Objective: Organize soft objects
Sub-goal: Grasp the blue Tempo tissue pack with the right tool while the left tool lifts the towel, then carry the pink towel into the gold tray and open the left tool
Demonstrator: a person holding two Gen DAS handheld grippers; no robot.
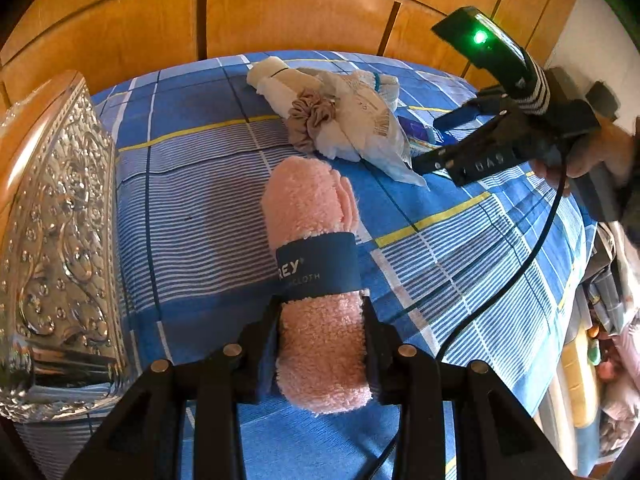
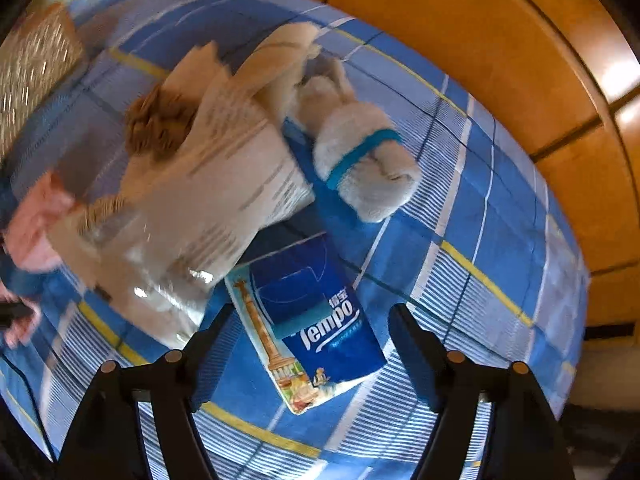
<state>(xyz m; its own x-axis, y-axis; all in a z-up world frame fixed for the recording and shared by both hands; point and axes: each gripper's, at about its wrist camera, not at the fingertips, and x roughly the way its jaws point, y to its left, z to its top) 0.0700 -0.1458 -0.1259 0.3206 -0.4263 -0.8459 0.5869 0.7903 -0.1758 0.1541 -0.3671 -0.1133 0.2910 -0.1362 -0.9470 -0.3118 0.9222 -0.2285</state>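
Observation:
My left gripper (image 1: 322, 320) is shut on a rolled pink towel (image 1: 316, 264) with a dark blue paper band, held over the blue plaid bed cover (image 1: 192, 208). My right gripper (image 2: 310, 338) is open and empty, its jaws on either side of a blue Tempo tissue pack (image 2: 320, 328) lying on the bed. It also shows in the left wrist view (image 1: 448, 142), at the right. Beyond lies a pile: a plastic-wrapped white bundle (image 2: 216, 184), a brown scrunchie (image 1: 310, 120), a cream roll (image 1: 272, 76) and a white towel roll with a teal band (image 2: 368, 164).
A silver embossed tray (image 1: 56, 248) stands at the left edge of the bed. A wooden wardrobe (image 1: 280, 8) runs behind the bed. A black cable (image 1: 520, 260) trails over the right side of the cover. Clutter sits beyond the bed's right edge.

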